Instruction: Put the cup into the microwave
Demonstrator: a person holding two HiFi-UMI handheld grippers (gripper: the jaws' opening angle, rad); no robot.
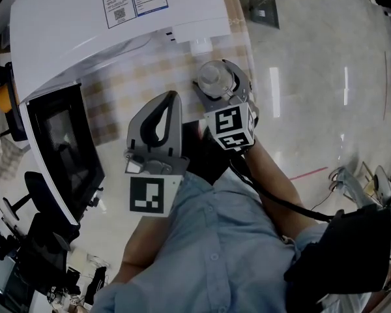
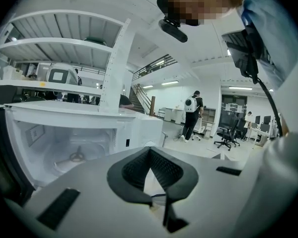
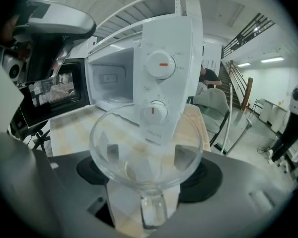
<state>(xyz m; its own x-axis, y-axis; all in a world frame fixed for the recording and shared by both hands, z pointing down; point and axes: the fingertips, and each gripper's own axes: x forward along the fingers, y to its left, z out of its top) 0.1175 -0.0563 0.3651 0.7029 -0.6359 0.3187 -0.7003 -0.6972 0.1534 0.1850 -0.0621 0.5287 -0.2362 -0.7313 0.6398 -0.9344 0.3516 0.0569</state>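
Clear cup (image 3: 145,150) pinched by right hand-held gripper (image 3: 149,177) | left hand-held gripper (image 2: 149,152) pressed together | microwave (image 1: 72,38) stickers (image 1: 135,2) unreadable

Your cup (image 3: 145,143) is clear glass with a wide bowl. It stands upright, clamped between the jaws of your right gripper (image 3: 148,175), near the right edge of the table (image 1: 117,96). The white microwave (image 1: 117,31) is just beyond it, with its door (image 1: 62,152) swung open to the left.
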